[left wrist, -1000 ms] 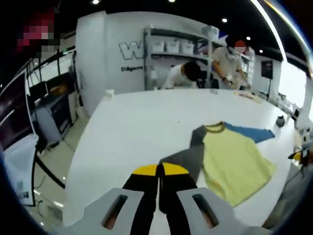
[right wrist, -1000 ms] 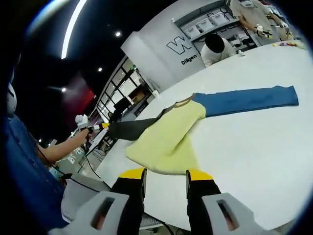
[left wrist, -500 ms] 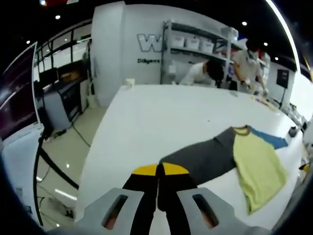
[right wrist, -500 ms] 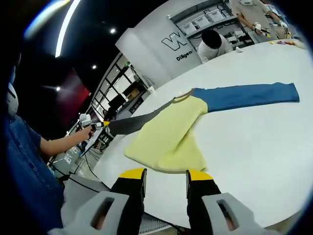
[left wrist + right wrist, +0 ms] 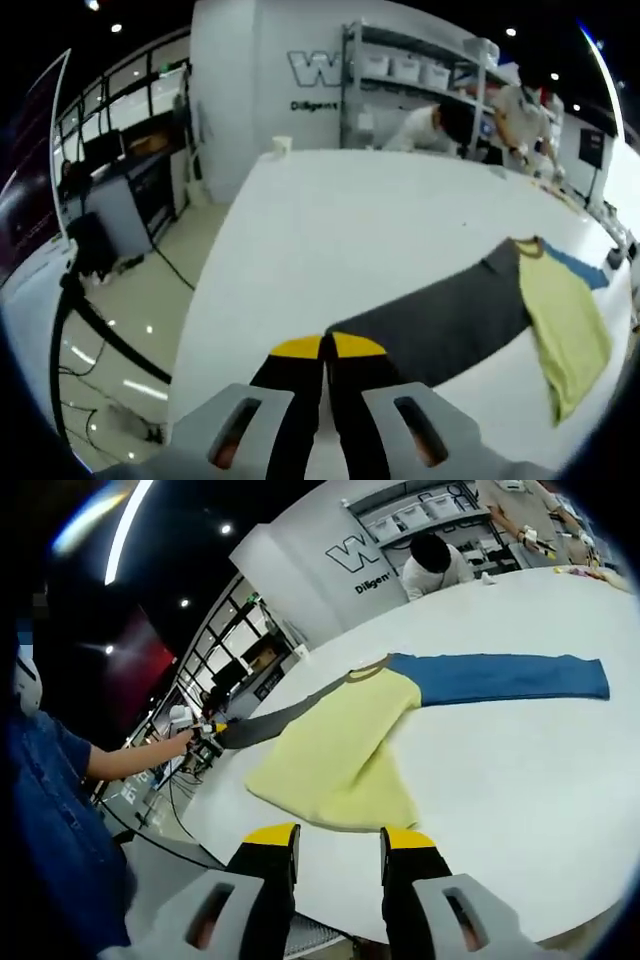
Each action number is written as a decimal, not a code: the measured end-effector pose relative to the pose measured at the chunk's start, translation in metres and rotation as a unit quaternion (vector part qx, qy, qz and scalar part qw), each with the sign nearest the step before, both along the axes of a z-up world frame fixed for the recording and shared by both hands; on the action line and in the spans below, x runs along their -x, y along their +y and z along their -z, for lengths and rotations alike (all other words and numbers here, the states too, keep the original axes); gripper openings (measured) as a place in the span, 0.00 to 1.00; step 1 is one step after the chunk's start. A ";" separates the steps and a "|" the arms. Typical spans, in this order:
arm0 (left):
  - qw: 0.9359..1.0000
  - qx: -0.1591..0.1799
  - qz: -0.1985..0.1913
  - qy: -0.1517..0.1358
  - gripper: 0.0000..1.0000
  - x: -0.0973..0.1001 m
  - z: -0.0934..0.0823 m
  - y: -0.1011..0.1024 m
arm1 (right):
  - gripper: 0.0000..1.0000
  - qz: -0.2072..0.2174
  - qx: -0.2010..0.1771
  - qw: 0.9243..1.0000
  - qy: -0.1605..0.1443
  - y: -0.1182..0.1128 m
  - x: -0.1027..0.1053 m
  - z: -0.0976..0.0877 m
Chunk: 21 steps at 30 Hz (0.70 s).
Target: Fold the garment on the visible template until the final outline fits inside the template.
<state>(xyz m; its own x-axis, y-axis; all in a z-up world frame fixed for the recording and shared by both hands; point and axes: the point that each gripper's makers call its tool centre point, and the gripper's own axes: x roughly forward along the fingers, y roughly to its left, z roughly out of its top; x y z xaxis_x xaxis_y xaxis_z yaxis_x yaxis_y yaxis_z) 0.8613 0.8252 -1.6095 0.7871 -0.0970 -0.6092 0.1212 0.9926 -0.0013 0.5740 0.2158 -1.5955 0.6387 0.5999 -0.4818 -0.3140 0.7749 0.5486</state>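
The left gripper (image 5: 325, 345) has its jaws pinched together on the cuff of the grey sleeve (image 5: 440, 322), drawn out long across the white table (image 5: 330, 230), probably to spread the garment flat for folding. The right gripper (image 5: 335, 838) hangs with jaws apart and empty near the shirt's (image 5: 335, 750) hem. The long-sleeved shirt lies on the tabletop: pale yellow body, mustard collar, blue sleeve (image 5: 500, 678) stretched out flat. I can make out no template
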 end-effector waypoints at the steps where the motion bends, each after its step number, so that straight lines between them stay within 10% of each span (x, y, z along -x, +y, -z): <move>1: 1.000 -0.003 0.006 0.006 0.00 -0.002 0.005 0.002 | 0.29 0.001 -0.001 1.000 -0.001 0.001 0.000 -0.001; 21: 0.997 -0.032 0.063 0.010 0.31 0.061 0.002 -0.033 | 0.30 -0.020 -0.001 1.000 -0.010 0.000 -0.002 0.010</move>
